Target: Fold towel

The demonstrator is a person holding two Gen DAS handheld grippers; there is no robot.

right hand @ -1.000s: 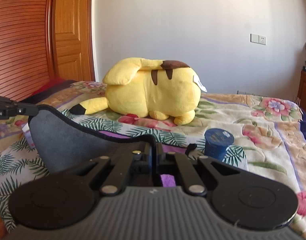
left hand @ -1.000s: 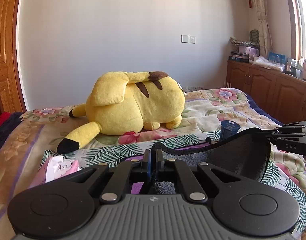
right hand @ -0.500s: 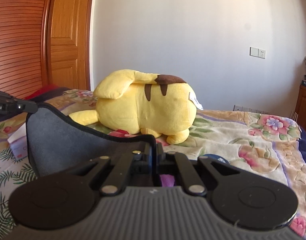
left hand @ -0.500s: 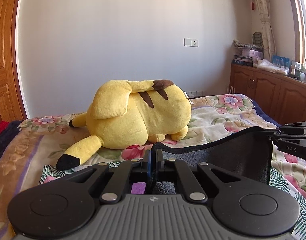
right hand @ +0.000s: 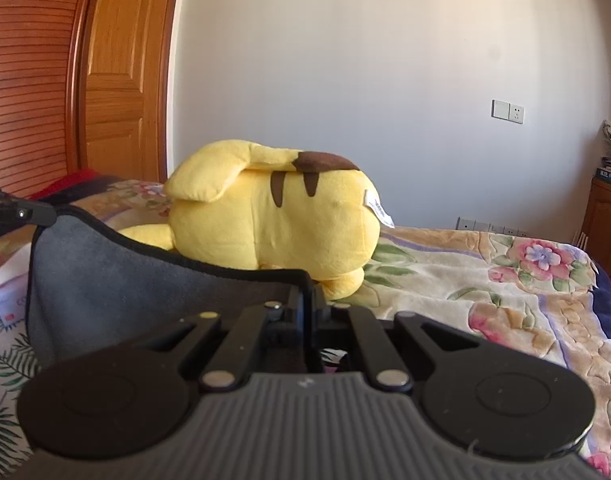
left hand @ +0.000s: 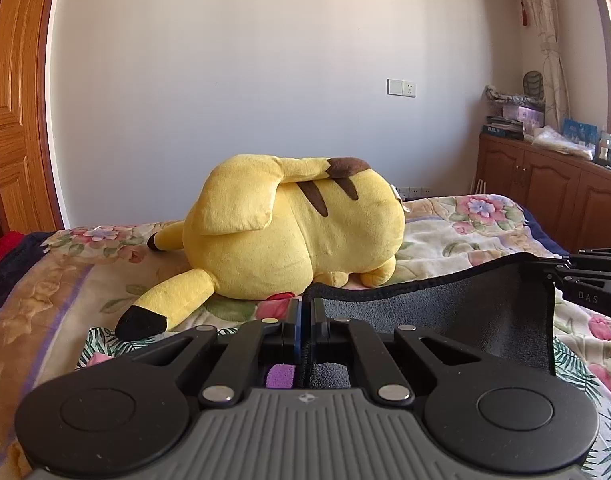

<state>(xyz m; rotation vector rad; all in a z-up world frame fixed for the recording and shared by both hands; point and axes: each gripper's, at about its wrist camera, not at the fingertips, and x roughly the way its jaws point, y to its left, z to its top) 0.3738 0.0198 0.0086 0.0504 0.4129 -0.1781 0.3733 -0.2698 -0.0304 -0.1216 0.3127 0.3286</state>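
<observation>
A dark grey towel with a black hem hangs stretched between my two grippers above the bed. My left gripper is shut on its left top corner. My right gripper is shut on its right top corner. The towel also shows in the right wrist view, sagging between the corners. The right gripper shows at the right edge of the left wrist view; the left gripper shows at the left edge of the right wrist view. The towel's lower part is hidden behind the grippers.
A big yellow plush toy lies on the floral bedspread just beyond the towel. A pink-white box sits on the bed at left. Wooden cabinets stand right, a wooden door left.
Both grippers have risen with the towel: the bed and plush sit lower in view, and the blue cup has dropped out of sight behind the towel.
</observation>
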